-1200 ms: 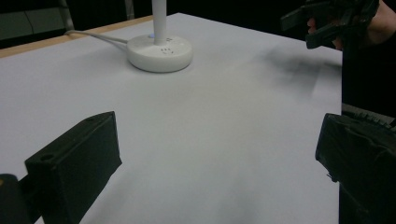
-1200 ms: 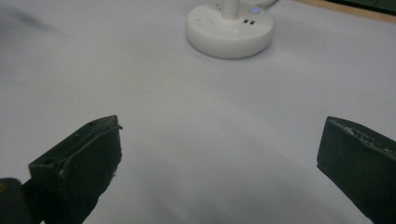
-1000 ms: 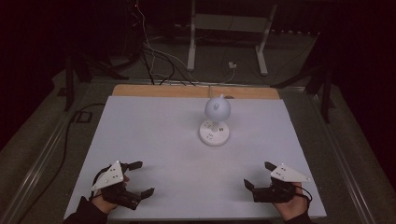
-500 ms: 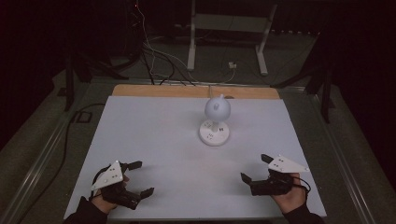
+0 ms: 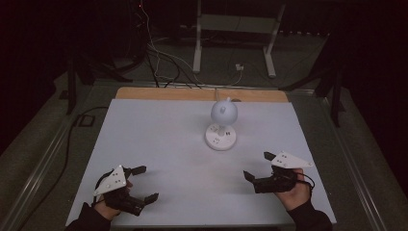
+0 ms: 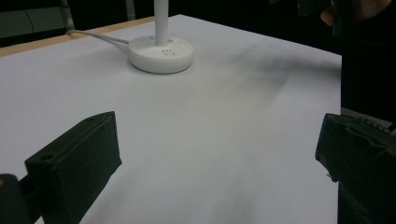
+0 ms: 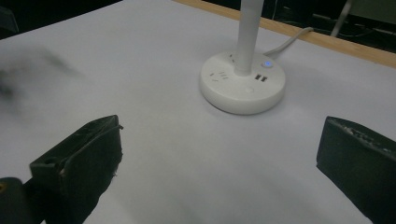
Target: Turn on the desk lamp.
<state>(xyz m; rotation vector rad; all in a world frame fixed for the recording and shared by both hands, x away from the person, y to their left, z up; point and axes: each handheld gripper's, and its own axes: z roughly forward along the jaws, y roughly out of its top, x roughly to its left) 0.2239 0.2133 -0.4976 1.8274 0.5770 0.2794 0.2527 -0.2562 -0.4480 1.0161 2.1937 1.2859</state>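
Count: 1 counter [image 5: 159, 139], white top; 1 white desk lamp [image 5: 222, 126] with round base; 1 cable [image 6: 95, 37] off the lamp base; 2 tongs, left tongs [image 5: 143, 183] and right tongs [image 5: 258, 166]; 2 hands holding them

You're in a dim lab or recording workspace, white-topped table [image 5: 159, 139] before you, loose cables [image 5: 159, 67] on the floor, metal stand legs [image 5: 197, 43] behind, dark surroundings

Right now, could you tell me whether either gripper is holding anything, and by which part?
Nothing is held. The left gripper and right gripper are both open over the white table, short of the lamp.
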